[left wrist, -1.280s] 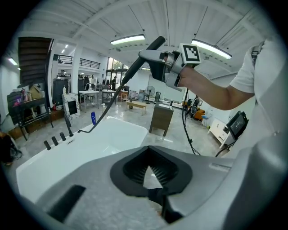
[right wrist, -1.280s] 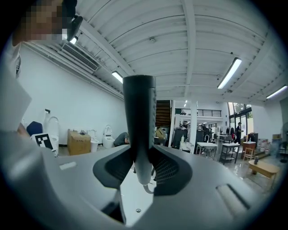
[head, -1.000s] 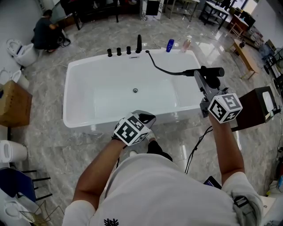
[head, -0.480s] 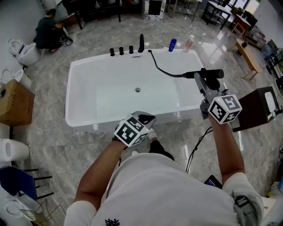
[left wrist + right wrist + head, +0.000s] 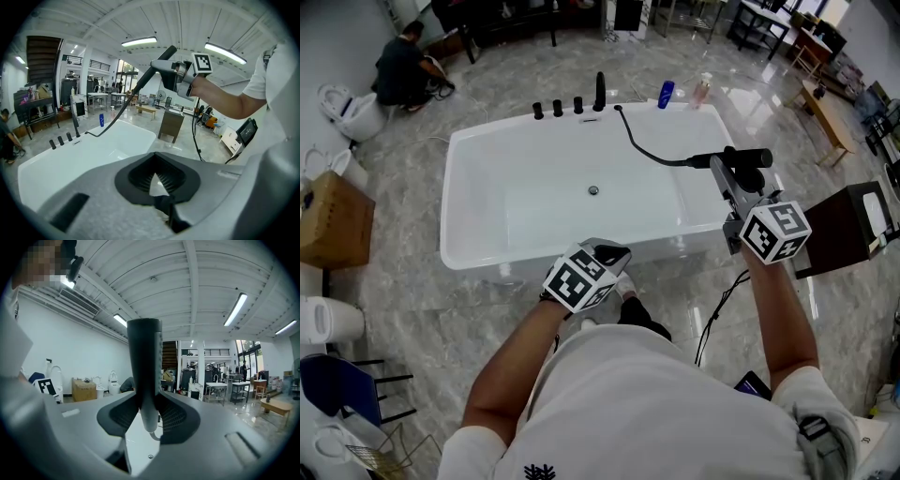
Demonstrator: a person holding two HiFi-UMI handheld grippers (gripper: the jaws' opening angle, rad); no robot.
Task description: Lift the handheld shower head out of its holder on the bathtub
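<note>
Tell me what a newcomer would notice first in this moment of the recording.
The big white bathtub fills the middle of the head view. Over its right end the right gripper is shut on the black shower head, held clear of the rim, with its hose trailing to the far rim by the taps. The left gripper hangs shut and empty at the near rim.

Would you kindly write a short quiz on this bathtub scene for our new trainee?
1. True or false: the shower head rests in its holder on the bathtub.
2. Which gripper clamps the shower head? A. left gripper B. right gripper C. neither
3. Fill in: the hose runs from the shower head to the far rim beside the black ___.
Key: 1 false; 2 B; 3 taps.
</note>
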